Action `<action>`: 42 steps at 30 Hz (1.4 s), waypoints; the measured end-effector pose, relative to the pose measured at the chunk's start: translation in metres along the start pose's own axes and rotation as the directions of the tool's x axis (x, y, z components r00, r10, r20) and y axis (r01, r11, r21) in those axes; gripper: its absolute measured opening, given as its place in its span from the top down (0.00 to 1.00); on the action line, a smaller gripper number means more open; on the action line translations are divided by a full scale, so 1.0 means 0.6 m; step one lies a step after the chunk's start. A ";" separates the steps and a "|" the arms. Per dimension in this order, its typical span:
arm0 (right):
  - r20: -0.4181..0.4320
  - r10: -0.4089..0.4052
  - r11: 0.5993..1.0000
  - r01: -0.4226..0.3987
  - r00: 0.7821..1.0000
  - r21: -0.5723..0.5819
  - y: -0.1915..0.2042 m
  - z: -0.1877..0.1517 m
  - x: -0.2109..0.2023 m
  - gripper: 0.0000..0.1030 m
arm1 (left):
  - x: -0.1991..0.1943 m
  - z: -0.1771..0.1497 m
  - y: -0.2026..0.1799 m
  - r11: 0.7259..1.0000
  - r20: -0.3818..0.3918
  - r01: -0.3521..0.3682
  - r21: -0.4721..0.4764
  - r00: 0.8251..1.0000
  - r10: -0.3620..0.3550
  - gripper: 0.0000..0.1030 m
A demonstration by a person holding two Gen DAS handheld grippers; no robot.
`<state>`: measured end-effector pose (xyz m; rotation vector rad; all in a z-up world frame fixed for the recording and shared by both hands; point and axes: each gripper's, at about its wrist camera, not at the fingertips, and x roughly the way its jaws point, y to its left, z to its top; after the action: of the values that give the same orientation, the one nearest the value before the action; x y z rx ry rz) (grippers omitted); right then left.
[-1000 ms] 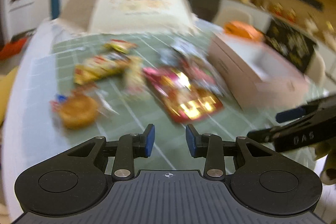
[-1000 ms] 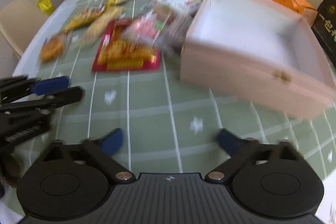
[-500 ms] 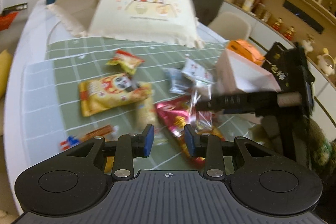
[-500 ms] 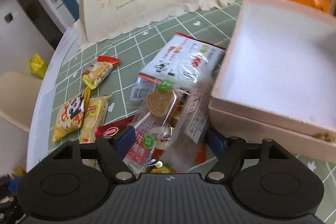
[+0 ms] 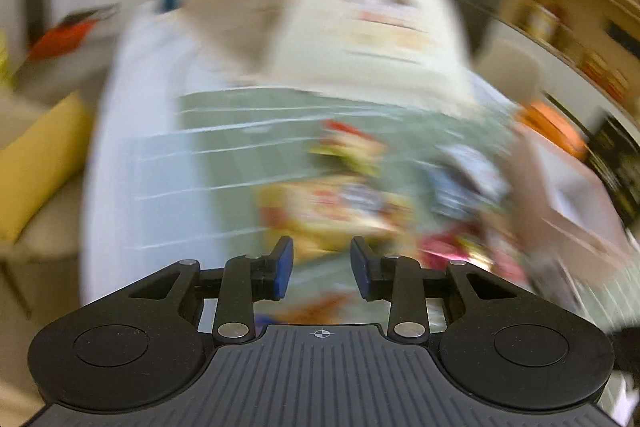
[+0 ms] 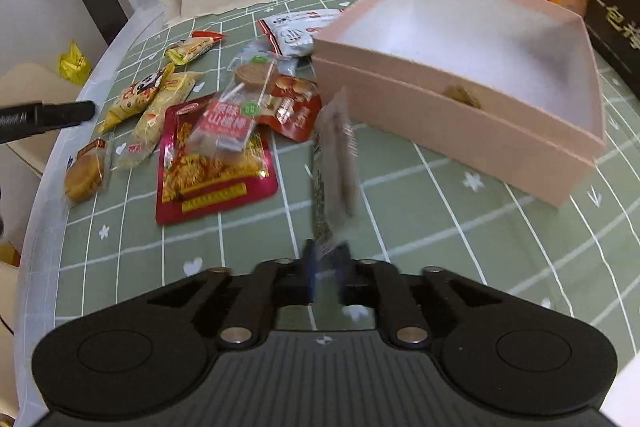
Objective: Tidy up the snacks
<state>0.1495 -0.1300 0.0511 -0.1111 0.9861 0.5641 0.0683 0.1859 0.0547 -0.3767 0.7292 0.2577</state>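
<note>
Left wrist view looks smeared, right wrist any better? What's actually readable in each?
Left wrist: heavy motion blur, snacks and pink box are smears, only the left gripper is sharp, with nothing between its fingers. Right wrist: mostly crisp, fisheye bends the tablecloth grid; only the clear packet in the right gripper is blurred.
</note>
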 end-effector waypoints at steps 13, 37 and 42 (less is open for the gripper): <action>0.042 -0.054 0.995 0.057 0.998 -0.081 0.022 -0.029 -0.036 0.47 | -0.043 -0.109 -0.093 0.962 -0.125 0.134 0.237 0.986 -0.106 0.57; 0.101 -0.223 0.952 0.239 0.970 -0.192 0.051 -0.029 -0.050 0.38 | -0.016 -0.136 -0.145 0.972 -0.177 0.019 0.236 0.984 0.024 0.20; 0.115 -0.132 0.969 0.153 0.985 -0.192 0.071 0.032 -0.004 0.38 | -0.005 -0.123 -0.140 0.978 -0.143 0.013 0.210 0.990 0.017 0.41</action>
<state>0.1416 -0.0882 0.0706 -0.3281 0.8137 0.5304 0.0517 0.0786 0.0268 -0.1939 0.8906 0.1537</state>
